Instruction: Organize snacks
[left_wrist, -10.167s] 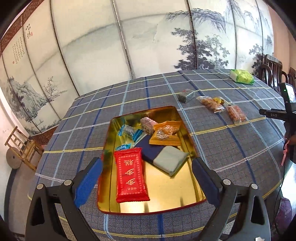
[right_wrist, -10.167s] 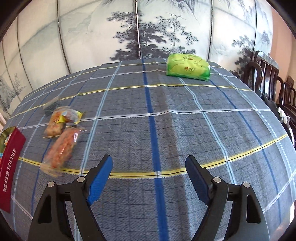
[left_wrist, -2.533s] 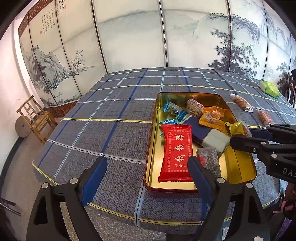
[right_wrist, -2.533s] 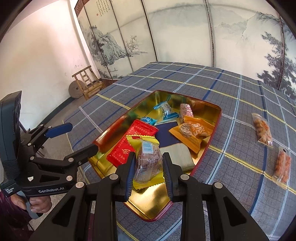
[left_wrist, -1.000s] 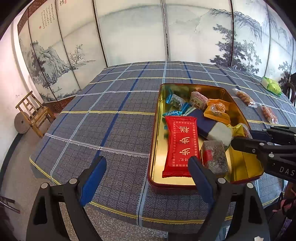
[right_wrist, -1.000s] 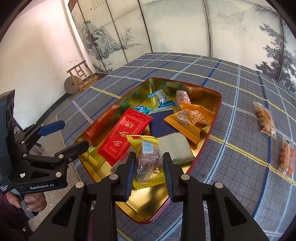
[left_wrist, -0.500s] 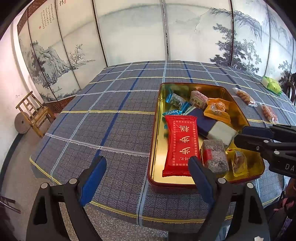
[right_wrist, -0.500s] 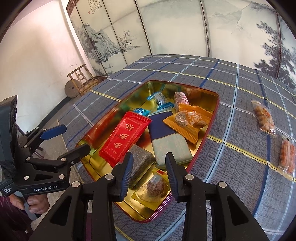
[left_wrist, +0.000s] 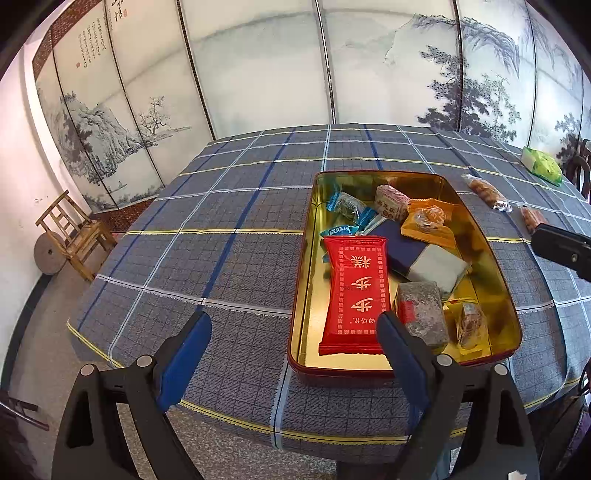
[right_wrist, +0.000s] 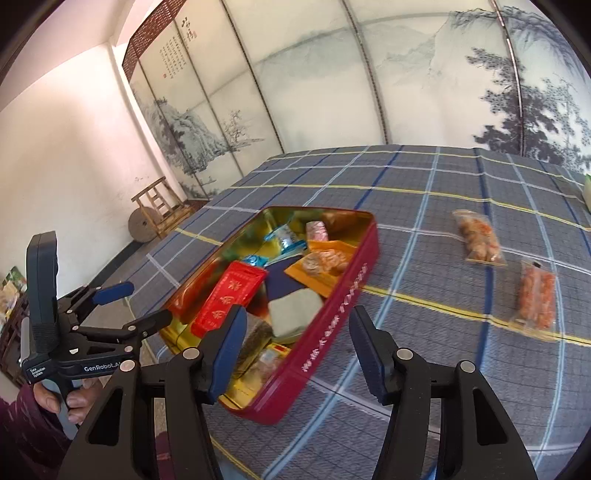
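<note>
A gold tin with red walls sits on the checked cloth and holds several snacks. Among them are a long red packet and a dark grey packet. A yellow-wrapped snack lies loose in its near right corner. My left gripper hovers open over the tin's near left edge, empty. My right gripper hangs above the tin's red side wall. Its jaws are opening and nothing is between them. The yellow-wrapped snack lies below its left finger. Two clear bags of orange snacks lie on the cloth.
A green packet lies at the table's far right. A painted folding screen stands behind the table. A small wooden chair stands on the floor to the left. A person's hand holds the left gripper off the table's near corner.
The right gripper let go of the yellow-wrapped snack, which now lies in the tin. Its jaws spread and it drew back to the tin's right side. The left gripper kept still.
</note>
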